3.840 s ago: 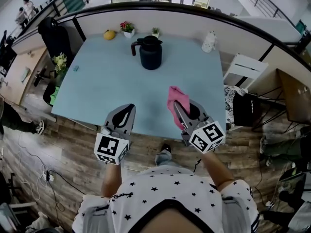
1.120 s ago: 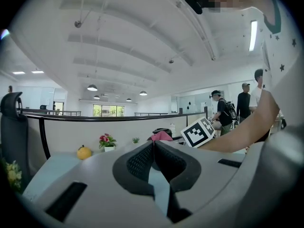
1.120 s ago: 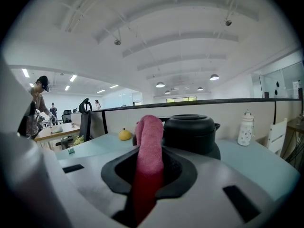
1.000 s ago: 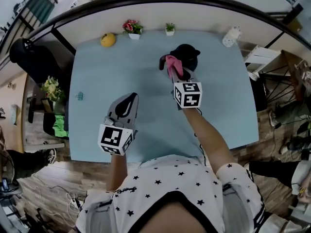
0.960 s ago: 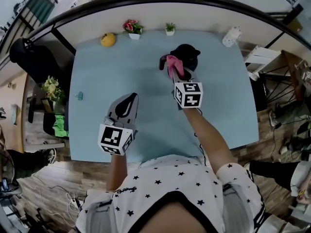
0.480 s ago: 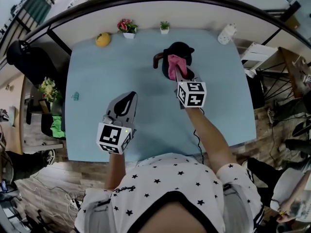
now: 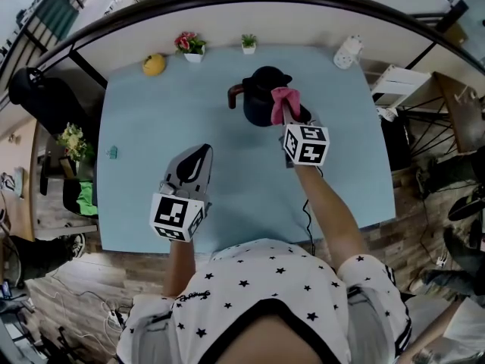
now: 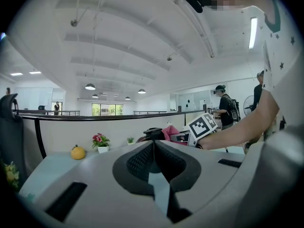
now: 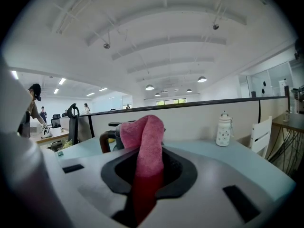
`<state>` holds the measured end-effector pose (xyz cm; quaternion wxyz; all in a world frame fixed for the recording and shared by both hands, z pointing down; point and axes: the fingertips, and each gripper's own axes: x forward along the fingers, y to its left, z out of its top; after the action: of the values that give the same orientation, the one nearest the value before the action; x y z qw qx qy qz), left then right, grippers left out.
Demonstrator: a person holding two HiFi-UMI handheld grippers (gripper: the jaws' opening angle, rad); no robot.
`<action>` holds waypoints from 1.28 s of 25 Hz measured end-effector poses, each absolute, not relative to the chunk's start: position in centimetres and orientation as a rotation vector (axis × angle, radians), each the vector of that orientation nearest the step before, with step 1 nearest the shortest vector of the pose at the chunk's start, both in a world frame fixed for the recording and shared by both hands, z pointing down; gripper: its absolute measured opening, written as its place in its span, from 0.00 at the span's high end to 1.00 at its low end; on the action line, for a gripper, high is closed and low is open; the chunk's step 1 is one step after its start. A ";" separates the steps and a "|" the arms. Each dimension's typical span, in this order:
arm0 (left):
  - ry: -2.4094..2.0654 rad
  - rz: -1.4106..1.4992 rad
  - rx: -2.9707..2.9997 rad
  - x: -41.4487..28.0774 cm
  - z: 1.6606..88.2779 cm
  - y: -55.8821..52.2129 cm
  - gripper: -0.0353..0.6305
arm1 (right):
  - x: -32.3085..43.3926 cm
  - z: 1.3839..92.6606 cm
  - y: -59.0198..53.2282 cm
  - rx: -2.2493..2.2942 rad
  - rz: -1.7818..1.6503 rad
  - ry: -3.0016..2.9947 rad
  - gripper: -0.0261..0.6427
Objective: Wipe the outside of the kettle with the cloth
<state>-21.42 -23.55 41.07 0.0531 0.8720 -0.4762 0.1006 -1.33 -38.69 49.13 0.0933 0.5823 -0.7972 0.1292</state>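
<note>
Two grippers: one in each of the person's hands, both out over the pale blue table (image 7: 144, 135).
Right gripper (image 7: 289, 120): reached forward on an outstretched arm to the right side of the kettle. Its jaws are clamped on the cloth, which fills the gap between them in the right gripper view.
Cloth (image 7: 283, 101): pink and bunched. It stands up out of the right gripper's jaws and folds over at the top. From above it lies against the kettle's upper right side. It looks pressed to the wall, though I can't be sure of real contact from here.
Kettle (image 7: 260, 98): dark and upright, on the far half of the table near the middle. Its handle points to the person's left, away from the cloth.
Left gripper (image 7: 197, 158): held low and close to the person, well apart from the kettle. Its jaws are closed tip to tip with nothing between them, and only table shows through the small gap lower down.
Back edge of the table: a yellow fruit (image 7: 154, 64), a potted flower (image 7: 189, 44) and a small green plant (image 7: 248, 42) stand in a row, with a white bottle (image 7: 347, 51) toward the far right corner.
Person: white shirt with black stars, standing at the near edge.
</note>
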 end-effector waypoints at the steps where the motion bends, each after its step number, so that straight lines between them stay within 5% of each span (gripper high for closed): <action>1: -1.449 0.307 2.652 -21.2 41.0 -23.6 0.90 | -0.9 49.1 -38.9 1.734 0.384 -2.364 0.87; 32: -1.511 0.347 2.603 -21.4 41.5 -24.2 0.90 | 1.2 47.1 -36.5 1.760 0.366 -2.461 0.87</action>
<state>-21.37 -24.18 41.54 0.0562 0.8578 -0.4979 0.1143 1.17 -36.52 47.08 0.0468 0.5768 -0.8067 0.1199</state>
